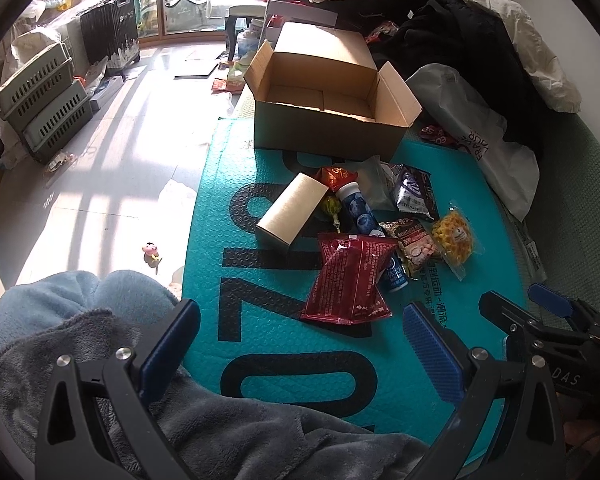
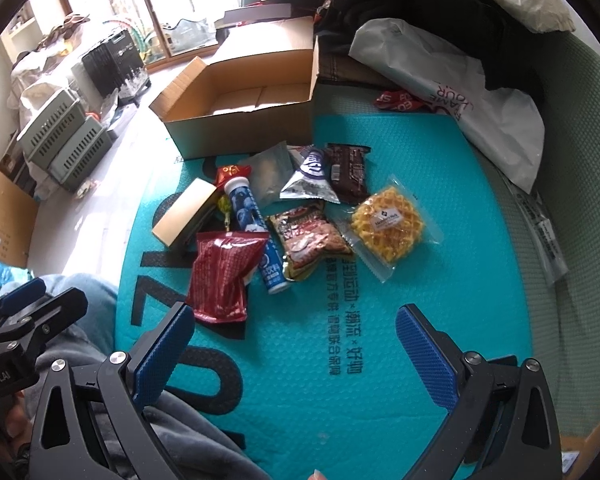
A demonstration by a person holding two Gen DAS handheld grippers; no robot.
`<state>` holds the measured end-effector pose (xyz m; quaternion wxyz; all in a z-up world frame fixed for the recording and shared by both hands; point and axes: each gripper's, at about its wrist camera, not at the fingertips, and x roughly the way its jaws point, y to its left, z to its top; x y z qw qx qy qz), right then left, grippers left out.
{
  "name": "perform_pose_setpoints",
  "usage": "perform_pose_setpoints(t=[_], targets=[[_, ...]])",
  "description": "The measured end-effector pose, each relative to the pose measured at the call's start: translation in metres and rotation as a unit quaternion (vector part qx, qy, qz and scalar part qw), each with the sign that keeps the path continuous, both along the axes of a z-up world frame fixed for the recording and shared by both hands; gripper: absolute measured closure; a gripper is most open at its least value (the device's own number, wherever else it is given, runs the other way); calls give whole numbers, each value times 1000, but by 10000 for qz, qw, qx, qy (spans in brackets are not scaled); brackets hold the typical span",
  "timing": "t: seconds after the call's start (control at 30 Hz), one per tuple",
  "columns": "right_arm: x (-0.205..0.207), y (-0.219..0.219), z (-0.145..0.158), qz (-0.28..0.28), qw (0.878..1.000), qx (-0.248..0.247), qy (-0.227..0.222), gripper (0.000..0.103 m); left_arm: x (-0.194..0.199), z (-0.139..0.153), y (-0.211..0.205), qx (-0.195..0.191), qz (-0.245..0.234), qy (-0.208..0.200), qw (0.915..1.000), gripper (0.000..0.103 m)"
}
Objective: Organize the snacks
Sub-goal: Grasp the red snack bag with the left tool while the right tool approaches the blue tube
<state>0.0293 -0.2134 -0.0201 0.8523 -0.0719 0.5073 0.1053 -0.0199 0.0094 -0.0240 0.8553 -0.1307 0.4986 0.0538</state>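
Several snacks lie in a heap on a teal mat [image 1: 284, 356]: a red packet [image 1: 350, 278] [image 2: 224, 276], a blue tube [image 1: 360, 212] [image 2: 252, 224], a small tan box [image 1: 292, 210] [image 2: 184, 214], a brown nut packet [image 2: 312, 238], a yellow waffle pack [image 1: 454, 236] [image 2: 388, 228], a purple-white pouch [image 2: 312, 178] and a dark brown bar [image 2: 350, 174]. An open, empty cardboard box [image 1: 328, 92] [image 2: 240, 104] stands behind them. My left gripper [image 1: 300, 332] is open and empty, short of the heap. My right gripper [image 2: 296, 332] is open and empty, also short of it.
A white shopping bag [image 2: 460, 92] and a pile of dark clothes [image 1: 440, 32] lie right of the box. Grey fleece-covered knees [image 1: 92, 320] sit at the mat's near left edge. Green crates [image 1: 44, 100] stand on the floor at left.
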Motion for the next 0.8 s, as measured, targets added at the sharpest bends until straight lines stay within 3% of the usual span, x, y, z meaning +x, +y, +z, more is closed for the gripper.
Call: perform_pose_setpoints(t=[0.33, 0.63, 0.8], targets=[[12, -18, -24, -43, 9998, 59, 172, 0, 24, -27, -15, -274, -119, 313, 9991, 0], [39, -35, -50, -143, 9988, 50, 476, 0, 58, -58, -29, -295, -273, 649, 9971, 0], [51, -44, -66, -199, 9979, 1, 624, 0, 83, -80, -41, -114, -452, 812, 9956, 0]])
